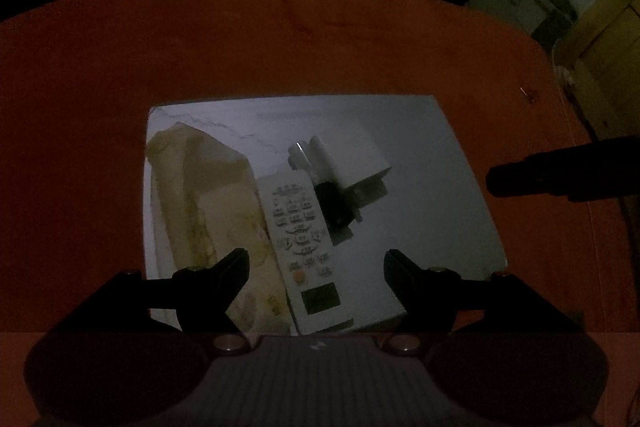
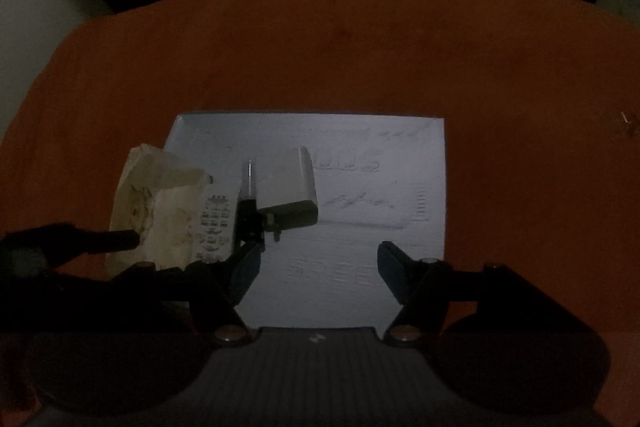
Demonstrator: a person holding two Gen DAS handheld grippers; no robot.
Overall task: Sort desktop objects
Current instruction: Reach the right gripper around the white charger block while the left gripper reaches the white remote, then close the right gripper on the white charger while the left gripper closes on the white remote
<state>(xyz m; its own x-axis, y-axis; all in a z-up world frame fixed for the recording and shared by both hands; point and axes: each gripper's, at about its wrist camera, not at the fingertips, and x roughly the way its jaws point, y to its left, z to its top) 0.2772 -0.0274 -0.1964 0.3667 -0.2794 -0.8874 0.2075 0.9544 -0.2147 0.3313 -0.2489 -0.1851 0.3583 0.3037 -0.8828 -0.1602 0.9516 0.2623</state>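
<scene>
sorting not begun by the look of it: remote (image 1: 301, 247), tissue pack (image 1: 208, 211), charger (image 2: 294, 187) and pen-like item (image 2: 249, 203) cluster lower-centre on the white mat (image 2: 400, 267), left tool (image 1: 316, 267) and right tool (image 2: 318, 267) both gaping, empty.

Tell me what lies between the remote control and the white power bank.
A slim black-and-white stick, perhaps a pen, lies between the remote control and the white power bank, touching both; the right wrist view shows it best.
</scene>
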